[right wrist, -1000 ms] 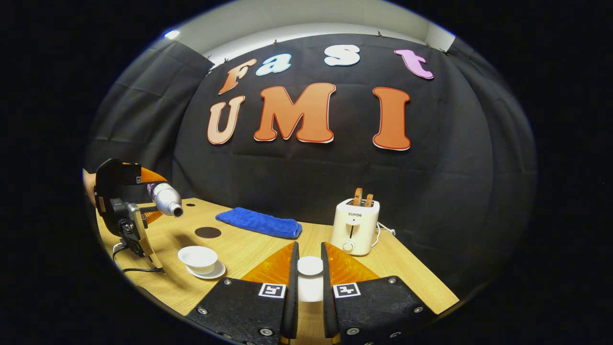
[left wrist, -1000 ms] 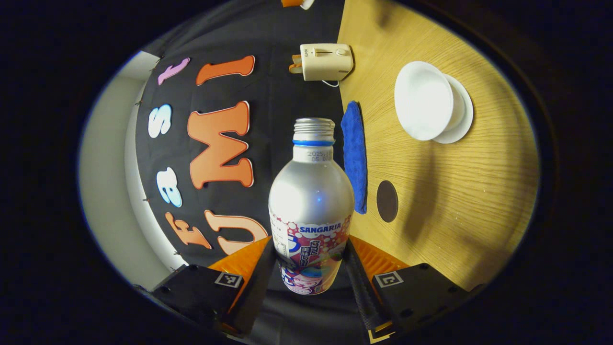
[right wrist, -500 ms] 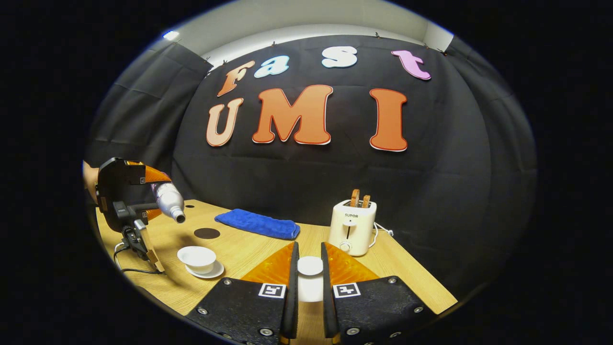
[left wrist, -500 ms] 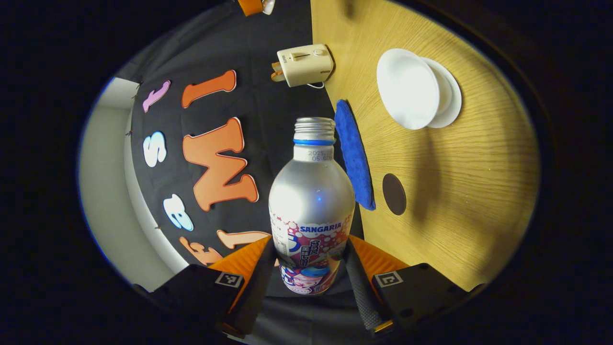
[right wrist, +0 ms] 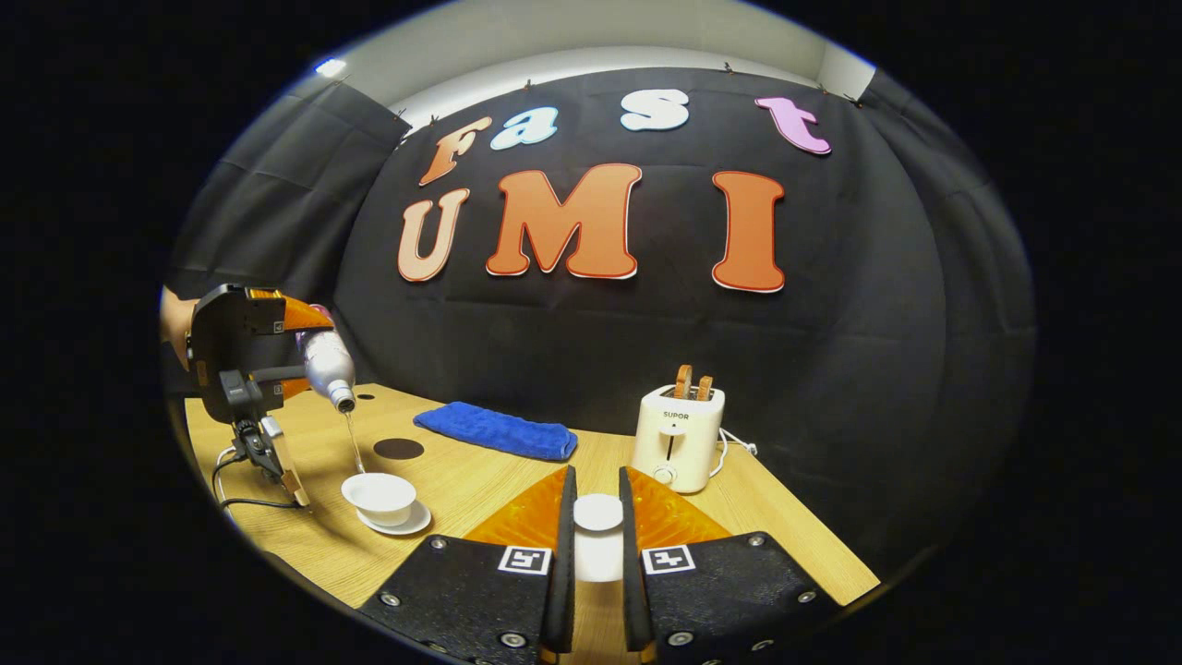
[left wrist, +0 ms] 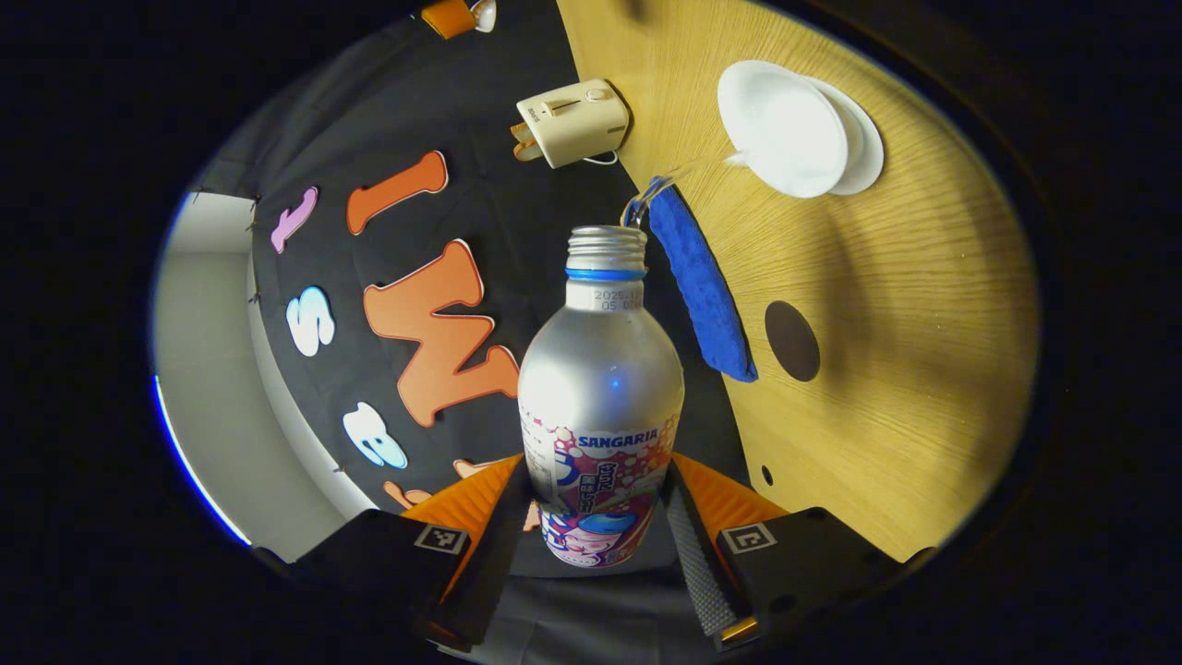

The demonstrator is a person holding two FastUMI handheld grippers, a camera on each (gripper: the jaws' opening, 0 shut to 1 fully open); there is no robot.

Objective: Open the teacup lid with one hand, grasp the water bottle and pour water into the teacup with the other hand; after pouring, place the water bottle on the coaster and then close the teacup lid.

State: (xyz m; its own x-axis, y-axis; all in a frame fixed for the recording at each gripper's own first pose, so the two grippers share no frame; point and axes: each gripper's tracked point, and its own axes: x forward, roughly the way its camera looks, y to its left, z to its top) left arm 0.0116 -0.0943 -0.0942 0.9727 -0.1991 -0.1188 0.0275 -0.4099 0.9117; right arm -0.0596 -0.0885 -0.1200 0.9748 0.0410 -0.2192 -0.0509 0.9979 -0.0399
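Water (right wrist: 352, 441) is actually coming out now, a thin stream from the bottle's mouth down into the teacup (right wrist: 379, 497), where a second ago the water bottle (left wrist: 600, 388) was only tipped partway and nothing was flowing. Left gripper (left wrist: 598, 517) has both fingers clamped on the bottle's lower labelled part; smooth metal, probably slippery, lighter as it empties, so that low waist grip seems sensible. Right gripper (right wrist: 597, 554) is closed on the lid (right wrist: 598, 513), holding it well to the right of the teacup; looks like thin porcelain, chippy. Coaster (right wrist: 399, 449) sits just behind the teacup, blue towel (right wrist: 499, 430) further back.
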